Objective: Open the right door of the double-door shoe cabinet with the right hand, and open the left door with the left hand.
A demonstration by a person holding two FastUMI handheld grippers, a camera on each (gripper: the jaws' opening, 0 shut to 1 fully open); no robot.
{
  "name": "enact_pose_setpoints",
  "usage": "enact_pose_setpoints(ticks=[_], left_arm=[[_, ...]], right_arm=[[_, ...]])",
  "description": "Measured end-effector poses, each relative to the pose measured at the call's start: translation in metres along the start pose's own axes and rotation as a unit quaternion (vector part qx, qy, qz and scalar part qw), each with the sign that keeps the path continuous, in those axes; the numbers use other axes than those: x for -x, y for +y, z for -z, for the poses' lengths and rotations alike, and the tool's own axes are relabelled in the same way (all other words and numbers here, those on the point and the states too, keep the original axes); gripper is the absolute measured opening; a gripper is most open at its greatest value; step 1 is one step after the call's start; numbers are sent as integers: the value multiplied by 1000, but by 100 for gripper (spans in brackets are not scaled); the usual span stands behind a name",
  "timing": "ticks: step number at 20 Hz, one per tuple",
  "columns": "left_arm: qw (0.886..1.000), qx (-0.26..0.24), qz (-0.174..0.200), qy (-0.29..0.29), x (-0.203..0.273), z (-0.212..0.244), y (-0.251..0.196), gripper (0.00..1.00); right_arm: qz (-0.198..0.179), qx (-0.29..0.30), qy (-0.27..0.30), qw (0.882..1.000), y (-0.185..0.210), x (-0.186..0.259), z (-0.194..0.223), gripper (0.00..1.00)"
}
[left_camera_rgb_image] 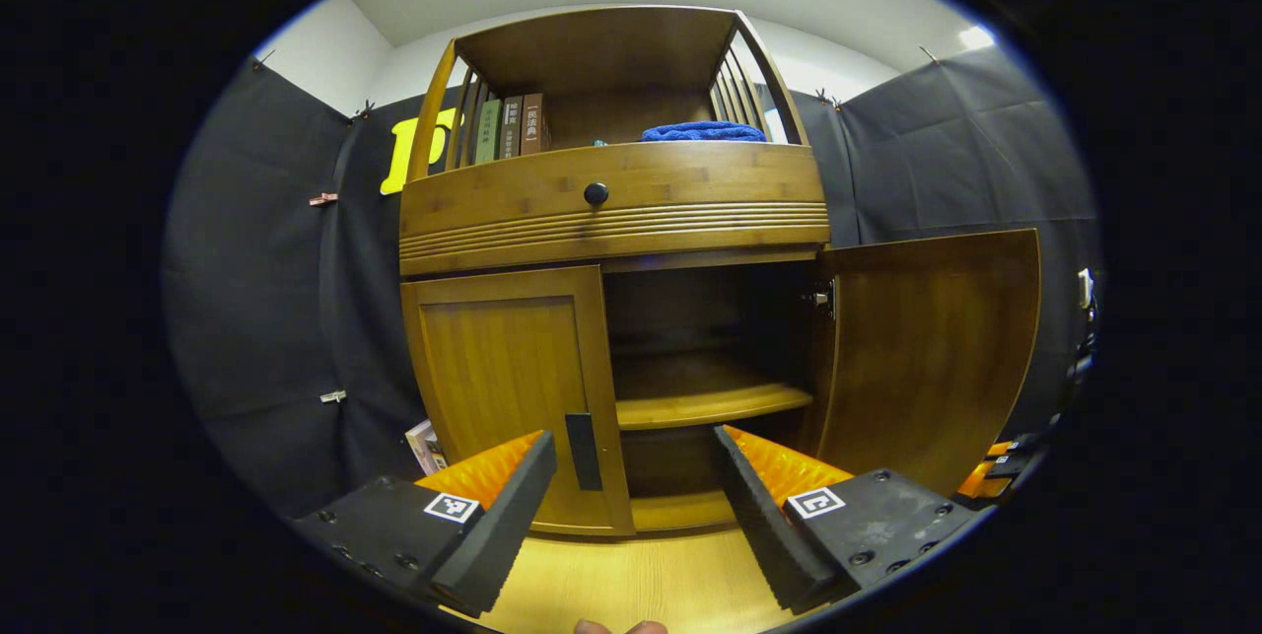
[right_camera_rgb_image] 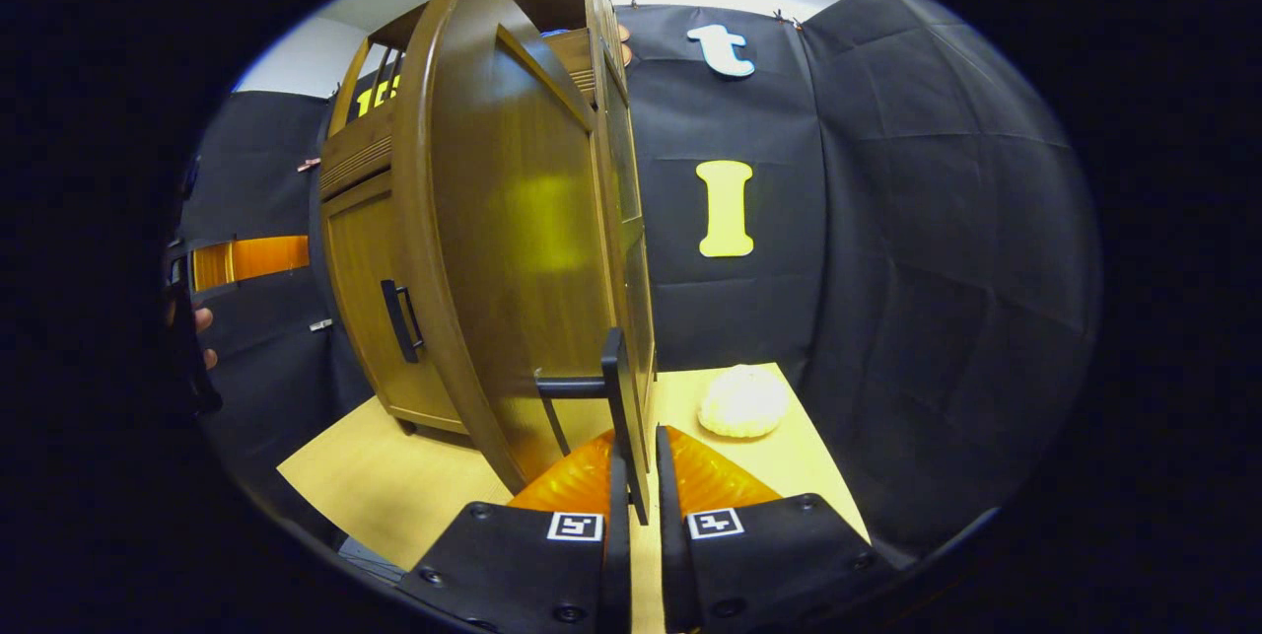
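Note:
The wooden shoe cabinet (left_camera_rgb_image: 611, 190) faces me in the left gripper view. Its left door (left_camera_rgb_image: 503, 387) is closed, with a dark upright handle (left_camera_rgb_image: 583, 452) at its inner edge. My left gripper (left_camera_rgb_image: 631, 476) is open, a little short of that handle, fingers on either side of it. The right door (left_camera_rgb_image: 932, 348) stands swung out, baring a shelf (left_camera_rgb_image: 710, 402). In the right gripper view, my right gripper (right_camera_rgb_image: 641, 506) is shut on the right door's handle (right_camera_rgb_image: 611, 378), with the door's free edge (right_camera_rgb_image: 639, 437) running between the fingers.
A drawer with a round knob (left_camera_rgb_image: 595, 193) sits above the doors. Books (left_camera_rgb_image: 511, 126) and a blue cloth (left_camera_rgb_image: 702, 132) are on the top shelf. A pale round object (right_camera_rgb_image: 741, 402) lies on the wooden floor (right_camera_rgb_image: 394, 476) by the wall. A small box (left_camera_rgb_image: 424, 444) leans at the cabinet's lower left.

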State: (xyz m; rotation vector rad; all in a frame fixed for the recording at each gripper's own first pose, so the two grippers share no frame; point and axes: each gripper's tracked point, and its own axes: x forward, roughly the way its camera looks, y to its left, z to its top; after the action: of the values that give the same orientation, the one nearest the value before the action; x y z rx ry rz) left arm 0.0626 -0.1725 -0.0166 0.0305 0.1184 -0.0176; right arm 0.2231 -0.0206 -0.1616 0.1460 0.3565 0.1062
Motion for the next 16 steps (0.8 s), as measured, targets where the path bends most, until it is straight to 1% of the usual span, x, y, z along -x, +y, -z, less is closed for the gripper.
enact_pose_setpoints(ticks=[4, 6, 10, 11, 12, 13, 14, 15, 16], left_arm=[[1000, -3, -2, 2, -8, 3, 2, 99], [1000, -2, -5, 3, -12, 6, 5, 99], [1000, -5, -6, 6, -25, 10, 10, 99], [1000, -8, -6, 5, -29, 11, 11, 99], [1000, -12, -5, 5, -33, 13, 14, 99], [1000, -16, -3, 5, -38, 14, 16, 99], [1000, -18, -2, 6, -44, 16, 18, 99], [1000, -17, 2, 8, -50, 19, 20, 99], [1000, -15, 5, 9, -57, 23, 22, 99]], right_arm=[[-9, 3, 3, 1000, 0, 2, 0, 17], [-6, 2, 0, 1000, -1, 3, -1, 17], [20, 0, -17, 1000, -9, 5, -8, 17], [16, 2, -26, 1000, -7, 4, -12, 17], [17, 5, -30, 999, -8, 3, -13, 22], [25, 14, -35, 999, -11, 4, -14, 21], [32, 25, -42, 998, -16, 6, -17, 33], [48, 38, -50, 997, -24, 7, -20, 39], [65, 47, -59, 995, -34, 7, -23, 51]])
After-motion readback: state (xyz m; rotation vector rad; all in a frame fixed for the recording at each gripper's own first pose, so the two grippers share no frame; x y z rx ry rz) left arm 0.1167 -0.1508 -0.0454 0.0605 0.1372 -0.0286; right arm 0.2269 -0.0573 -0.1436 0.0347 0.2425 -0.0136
